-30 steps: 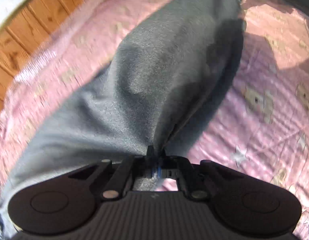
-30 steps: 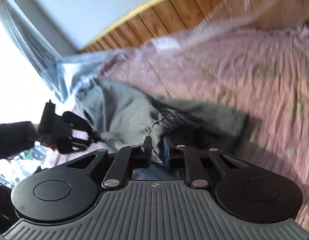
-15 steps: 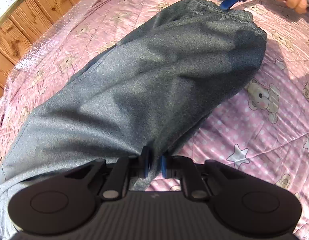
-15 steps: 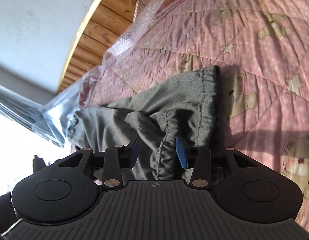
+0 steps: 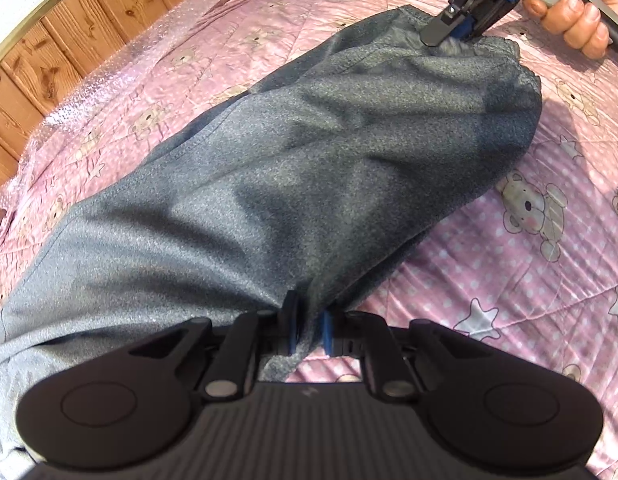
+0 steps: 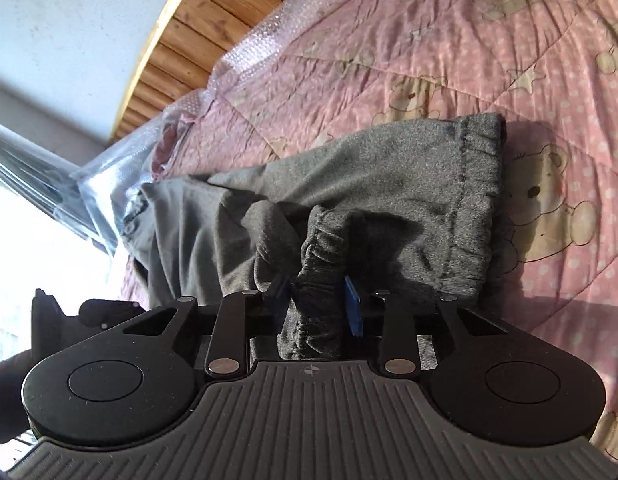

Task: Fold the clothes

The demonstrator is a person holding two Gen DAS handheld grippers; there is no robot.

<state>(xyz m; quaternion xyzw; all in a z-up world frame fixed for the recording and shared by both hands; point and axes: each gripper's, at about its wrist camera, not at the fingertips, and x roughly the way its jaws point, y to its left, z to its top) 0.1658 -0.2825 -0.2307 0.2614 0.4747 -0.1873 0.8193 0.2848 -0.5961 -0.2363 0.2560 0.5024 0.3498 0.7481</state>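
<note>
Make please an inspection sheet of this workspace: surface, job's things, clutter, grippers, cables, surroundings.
Surface: pink bear-print quilt on a bed, sunlit.
Job's things: grey trousers lying along the quilt, elastic waistband at the far end.
Clutter: bubble wrap along the quilt's edge.
Grippers: left hand-held gripper shut on a pinch of trousers; right hand-held gripper closing, a gathered fold of waistband between its jaws.
Cables: nothing seen.
Surroundings: wooden headboard, pale wall.
</note>
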